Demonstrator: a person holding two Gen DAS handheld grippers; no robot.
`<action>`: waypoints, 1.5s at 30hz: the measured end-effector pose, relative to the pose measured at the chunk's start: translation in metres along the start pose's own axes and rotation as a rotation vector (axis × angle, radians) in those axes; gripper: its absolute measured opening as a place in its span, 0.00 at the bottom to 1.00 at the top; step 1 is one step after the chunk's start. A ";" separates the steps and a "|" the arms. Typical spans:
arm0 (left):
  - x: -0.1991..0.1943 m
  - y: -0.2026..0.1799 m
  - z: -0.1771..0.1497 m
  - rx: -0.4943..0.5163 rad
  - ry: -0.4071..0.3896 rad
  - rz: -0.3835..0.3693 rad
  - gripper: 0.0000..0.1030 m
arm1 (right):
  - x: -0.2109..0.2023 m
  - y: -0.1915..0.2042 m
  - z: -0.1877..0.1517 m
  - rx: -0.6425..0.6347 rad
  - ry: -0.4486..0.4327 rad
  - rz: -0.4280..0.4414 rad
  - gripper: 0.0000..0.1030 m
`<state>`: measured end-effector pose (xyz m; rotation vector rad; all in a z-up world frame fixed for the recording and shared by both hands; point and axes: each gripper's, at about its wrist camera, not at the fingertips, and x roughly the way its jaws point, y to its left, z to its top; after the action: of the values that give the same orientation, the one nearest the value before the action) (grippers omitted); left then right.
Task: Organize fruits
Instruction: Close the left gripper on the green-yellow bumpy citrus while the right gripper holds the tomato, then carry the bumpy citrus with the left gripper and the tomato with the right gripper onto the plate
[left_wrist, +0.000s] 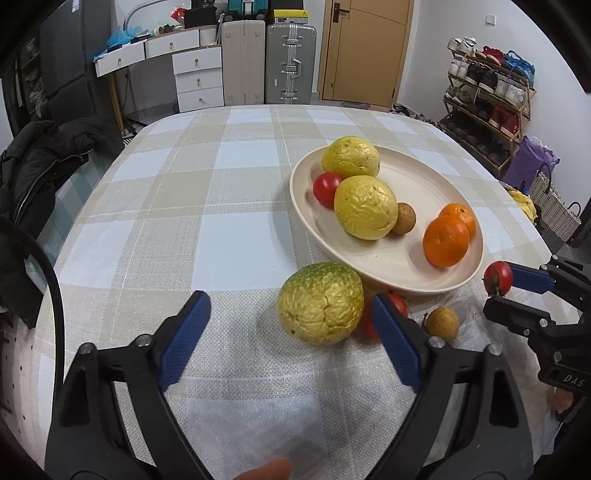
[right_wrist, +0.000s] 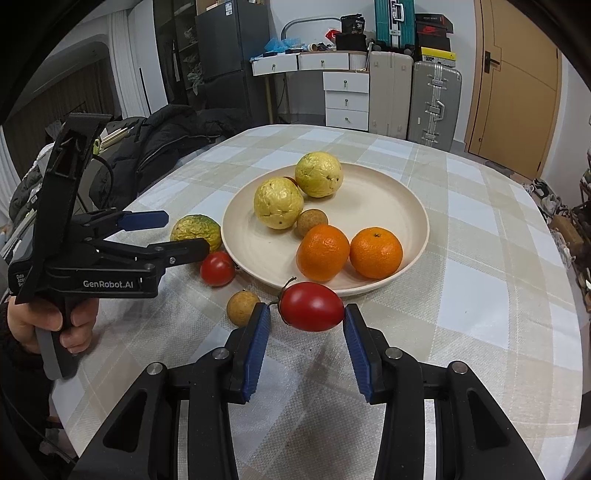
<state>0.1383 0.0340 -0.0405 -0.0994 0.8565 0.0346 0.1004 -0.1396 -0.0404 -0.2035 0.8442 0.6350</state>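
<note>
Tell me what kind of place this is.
Probably a lived-in home: a dining table with a checked cloth, a shoe rack by the door, and suitcases against the wall.

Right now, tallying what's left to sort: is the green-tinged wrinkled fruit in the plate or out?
Out. The green-tinged fruit lies on the tablecloth beside the plate, by its near rim.

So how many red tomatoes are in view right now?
3. One on the plate behind the yellow fruits; one on the table by the plate's near rim; one held in the right gripper, its jaws shut on it. More could be hidden behind fruit.
</note>
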 end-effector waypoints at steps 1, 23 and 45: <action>0.000 0.001 0.000 -0.006 0.002 -0.005 0.80 | 0.000 0.000 0.000 0.001 0.000 0.000 0.41; -0.005 -0.003 -0.005 -0.009 -0.019 -0.103 0.43 | -0.003 -0.005 0.003 0.011 -0.014 -0.003 0.41; -0.057 -0.033 -0.001 0.047 -0.150 -0.115 0.43 | -0.016 -0.019 0.008 0.051 -0.087 -0.021 0.41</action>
<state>0.1021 0.0015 0.0043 -0.1005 0.7001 -0.0849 0.1093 -0.1586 -0.0249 -0.1375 0.7724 0.5983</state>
